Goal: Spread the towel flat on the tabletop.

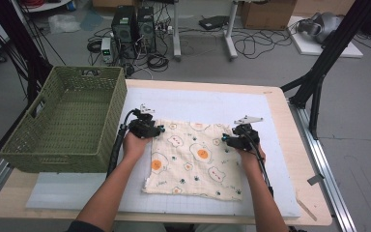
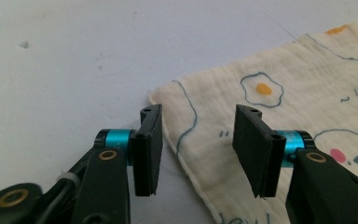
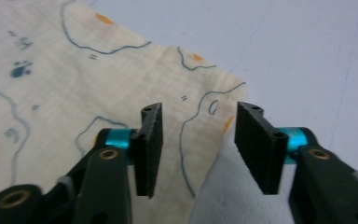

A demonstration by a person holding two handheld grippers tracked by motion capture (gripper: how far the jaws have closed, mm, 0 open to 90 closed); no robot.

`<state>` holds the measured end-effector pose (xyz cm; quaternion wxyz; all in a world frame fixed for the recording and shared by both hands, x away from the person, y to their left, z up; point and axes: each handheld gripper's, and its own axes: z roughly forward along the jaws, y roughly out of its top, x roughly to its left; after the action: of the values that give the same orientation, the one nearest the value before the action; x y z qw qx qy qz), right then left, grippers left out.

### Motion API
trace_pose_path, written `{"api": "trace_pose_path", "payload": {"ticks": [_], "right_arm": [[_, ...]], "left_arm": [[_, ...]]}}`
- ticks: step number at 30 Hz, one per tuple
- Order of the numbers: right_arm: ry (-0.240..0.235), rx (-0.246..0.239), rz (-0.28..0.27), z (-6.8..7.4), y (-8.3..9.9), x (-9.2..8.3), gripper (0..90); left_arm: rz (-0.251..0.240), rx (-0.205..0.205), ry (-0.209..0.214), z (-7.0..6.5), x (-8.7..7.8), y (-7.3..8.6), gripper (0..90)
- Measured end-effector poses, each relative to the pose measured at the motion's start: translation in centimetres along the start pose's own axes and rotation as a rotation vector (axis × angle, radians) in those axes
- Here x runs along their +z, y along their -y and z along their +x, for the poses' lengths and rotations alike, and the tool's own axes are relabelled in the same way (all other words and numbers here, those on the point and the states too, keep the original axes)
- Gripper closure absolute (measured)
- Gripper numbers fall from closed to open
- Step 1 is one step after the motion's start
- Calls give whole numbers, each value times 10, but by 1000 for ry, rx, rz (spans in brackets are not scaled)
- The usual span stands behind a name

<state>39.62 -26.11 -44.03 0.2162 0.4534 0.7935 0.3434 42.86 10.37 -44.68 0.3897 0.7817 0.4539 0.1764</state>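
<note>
Two grippers, left (image 1: 159, 129) and right (image 1: 225, 138), hover with jaws released over the far corners of a flat egg-print cloth (image 1: 193, 162), apparently poised to pinch them for folding.

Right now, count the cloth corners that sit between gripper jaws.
2. The cloth has its far-left corner between the open left gripper jaws, and its far-right corner between the open right gripper jaws. Neither is pinched.

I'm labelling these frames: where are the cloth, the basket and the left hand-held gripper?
cloth (image 1: 193, 162): high view, middle of the fabric.
basket (image 1: 65, 155): high view, near wall.
left hand-held gripper (image 2: 198, 140): left gripper view, midway between its fingertips.
</note>
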Motion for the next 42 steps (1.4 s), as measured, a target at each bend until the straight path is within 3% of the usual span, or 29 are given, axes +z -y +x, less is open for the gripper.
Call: {"api": "trace_pose_path", "payload": {"ticks": [2,3,4,5,6,7,8,9,12,14,15,16,18,22,25,28,32,36,39,42], "right_arm": [[7,-5,23,-1,-2,7,626],[-12,9,16,-3,-2,9,711],[-23,13,7,-4,-2,10,826],[-19,-2,9,-4,-3,11,860],[-7,-21,16,-2,-4,12,870],[11,-28,21,-2,-6,12,873],[68,-44,28,-1,-7,12,875],[89,-47,22,-2,-8,12,874],[154,-11,-14,-5,-9,12,869],[158,-1,-17,-4,-9,13,810],[169,3,-14,-4,-9,14,764],[162,13,-22,-5,-9,12,744],[137,30,-45,-6,-10,7,699],[91,30,-64,-8,-11,-3,654],[54,40,-74,-8,-10,-12,625],[0,46,-90,-6,-5,-20,597],[-27,22,-84,-2,3,-30,585],[-55,18,-57,2,15,-38,572],[-86,24,-49,6,28,-45,600],[-96,11,-9,9,39,-47,629]], "left_arm": [[-22,9,-15,-1,0,4,564],[-30,19,-22,-1,-1,6,583],[-34,24,-25,-1,-2,6,637],[-38,21,1,0,-3,7,742],[-36,22,-2,0,-3,7,855],[-36,37,-32,-1,-3,7,863],[-42,41,-52,-3,-3,6,867],[-57,44,-66,-4,-3,5,868],[-123,52,-107,-9,-3,1,867],[-143,45,-121,-10,-3,0,841],[-139,17,-112,-9,-2,1,720],[-124,-2,-103,-6,-3,1,626],[-88,-6,-90,-3,-3,4,560],[-45,-2,-66,0,-9,8,507],[-81,-8,-55,-2,-16,12,511],[-84,-19,-18,-4,-23,18,516],[-74,9,31,-11,-32,16,517],[-65,44,49,-18,-40,14,526],[-107,47,44,-24,-44,20,552],[-86,52,52,-26,-44,28,556]]}}
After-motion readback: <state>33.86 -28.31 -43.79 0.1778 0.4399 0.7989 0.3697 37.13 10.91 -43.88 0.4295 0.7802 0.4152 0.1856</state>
